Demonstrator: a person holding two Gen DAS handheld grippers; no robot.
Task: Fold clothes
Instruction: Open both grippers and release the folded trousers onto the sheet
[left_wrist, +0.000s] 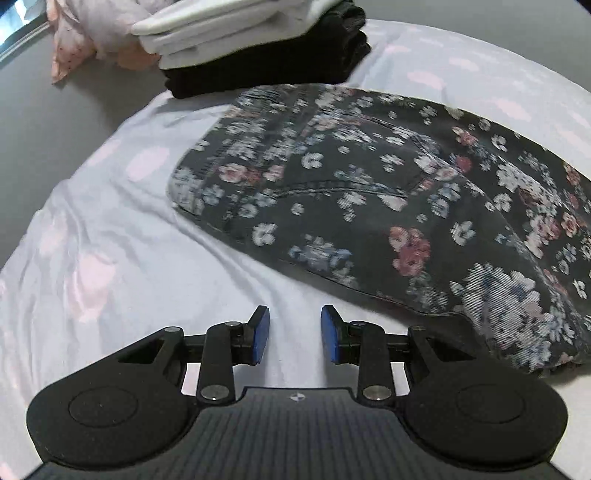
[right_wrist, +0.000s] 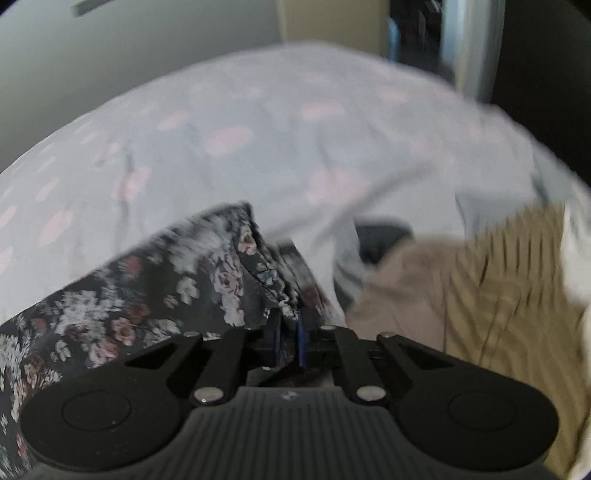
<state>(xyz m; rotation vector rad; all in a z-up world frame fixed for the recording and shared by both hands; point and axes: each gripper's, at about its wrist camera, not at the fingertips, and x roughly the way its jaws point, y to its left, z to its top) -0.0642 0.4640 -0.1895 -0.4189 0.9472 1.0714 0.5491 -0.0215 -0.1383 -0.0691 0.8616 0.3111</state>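
A dark floral garment (left_wrist: 369, 195) with visible seams and a pocket lies spread on the pale bed sheet (left_wrist: 110, 236). My left gripper (left_wrist: 294, 334) is open and empty, hovering over the sheet just short of the garment's near edge. In the right wrist view, my right gripper (right_wrist: 289, 334) is shut on a bunched hem of the same floral garment (right_wrist: 147, 295), which trails off to the left and is lifted off the sheet (right_wrist: 258, 129). That view is blurred.
A stack of folded white and black clothes (left_wrist: 258, 48) sits at the far side of the bed, with pink fabric (left_wrist: 77, 40) beside it. A beige striped garment (right_wrist: 480, 314) lies to the right of my right gripper. A wall stands behind the bed.
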